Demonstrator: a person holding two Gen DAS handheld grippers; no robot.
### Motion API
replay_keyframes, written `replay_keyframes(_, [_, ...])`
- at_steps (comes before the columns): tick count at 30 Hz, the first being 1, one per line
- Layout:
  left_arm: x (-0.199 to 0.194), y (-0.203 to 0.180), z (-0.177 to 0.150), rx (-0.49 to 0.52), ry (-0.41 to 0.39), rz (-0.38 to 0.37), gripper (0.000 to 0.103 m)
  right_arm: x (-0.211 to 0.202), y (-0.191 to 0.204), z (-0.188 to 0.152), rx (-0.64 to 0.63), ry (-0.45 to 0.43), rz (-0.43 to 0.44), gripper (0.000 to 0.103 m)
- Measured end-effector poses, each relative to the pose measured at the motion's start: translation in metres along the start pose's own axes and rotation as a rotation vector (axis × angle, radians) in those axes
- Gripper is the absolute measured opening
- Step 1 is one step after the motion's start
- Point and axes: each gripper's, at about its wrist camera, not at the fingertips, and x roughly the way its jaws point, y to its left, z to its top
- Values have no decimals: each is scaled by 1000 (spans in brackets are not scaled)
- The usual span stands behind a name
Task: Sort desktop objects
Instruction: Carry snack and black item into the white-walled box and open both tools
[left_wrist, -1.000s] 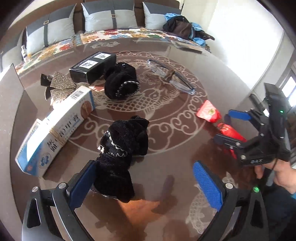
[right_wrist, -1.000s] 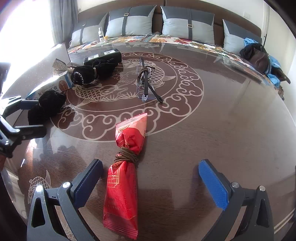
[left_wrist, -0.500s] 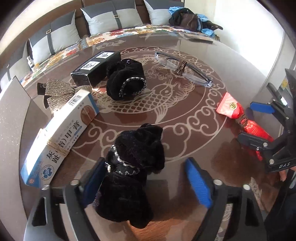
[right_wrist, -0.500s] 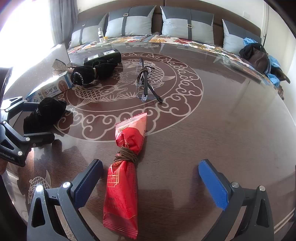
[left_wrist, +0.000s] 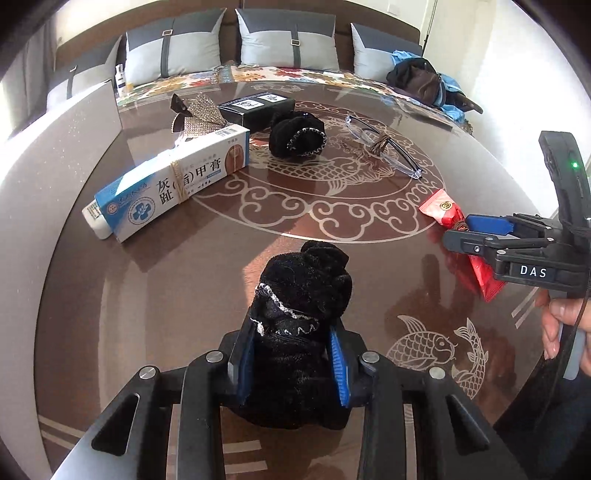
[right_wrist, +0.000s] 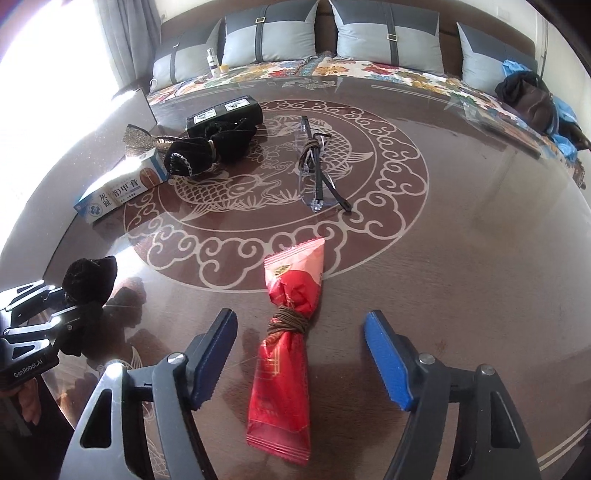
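Note:
My left gripper (left_wrist: 293, 363) is shut on a black velvet scrunchie (left_wrist: 303, 291) near the table's front edge; it also shows in the right wrist view (right_wrist: 86, 277). My right gripper (right_wrist: 301, 360) is open, its fingers either side of a red snack packet (right_wrist: 288, 350) tied with a brown hair tie (right_wrist: 290, 319). The packet lies flat on the table and also shows in the left wrist view (left_wrist: 443, 210). A second black scrunchie (left_wrist: 297, 138), clear glasses (left_wrist: 384, 146), a blue-white ointment box (left_wrist: 173, 179), a black box (left_wrist: 256, 109) and a glittery bow (left_wrist: 197, 114) lie farther back.
The round brown table (right_wrist: 461, 258) has a pale fish pattern. A sofa with grey cushions (right_wrist: 273, 37) runs behind it, with a dark bag (right_wrist: 528, 98) at the right end. A grey panel (left_wrist: 55, 136) stands at the table's left.
My left gripper has moved over the near black scrunchie and closed on it. My right gripper stays open around the red packet, its jaws a little narrower.

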Motion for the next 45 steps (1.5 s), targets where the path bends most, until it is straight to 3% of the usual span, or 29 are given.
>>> replay_keyframes(3, [-9,7,-6,-16,-9,4,34,5,24,1,-92,23,-78,18])
replay_keyframes(6, [-29,21,-6,-68,-51,-17,34,0,31,4,-68,37,-96,19])
replay_keyframes(12, [-99,62,3,-185,-194,-70,34,-42,65,36,-86,-42,-10,19])
replay_keyframes(16, [-145,121,3,-284,-261,-32,34,-71,123,72,-150,-114,88,19])
replay_keyframes(19, [-174,179,-2,-360,-286,49,34,-85,183,96,-197,-161,191,19])
replay_keyframes(24, [-195,268,-18,-449,-257,217,34,-93,295,121,-258,-182,390,19])
replay_keyframes(27, [-192,305,-28,-484,-216,273,34,-86,356,126,-288,-160,479,19])
replay_keyframes(33, [-167,334,-39,-494,-124,301,34,-46,433,120,-322,-75,506,19])
replay_keyframes(36, [-155,338,-42,-502,-81,326,42,-22,452,114,-334,-24,502,20])
replay_keyframes(38, [-152,342,-48,-518,-60,352,65,-7,456,113,-321,23,498,31])
replay_keyframes(39, [-153,342,-50,-525,-64,362,70,-3,454,113,-307,33,494,42])
replay_keyframes(43, [-163,337,-54,-540,-110,367,76,-10,435,115,-250,-18,509,61])
replay_keyframes(45, [-165,330,-55,-542,-121,373,76,-17,422,113,-252,-48,498,65])
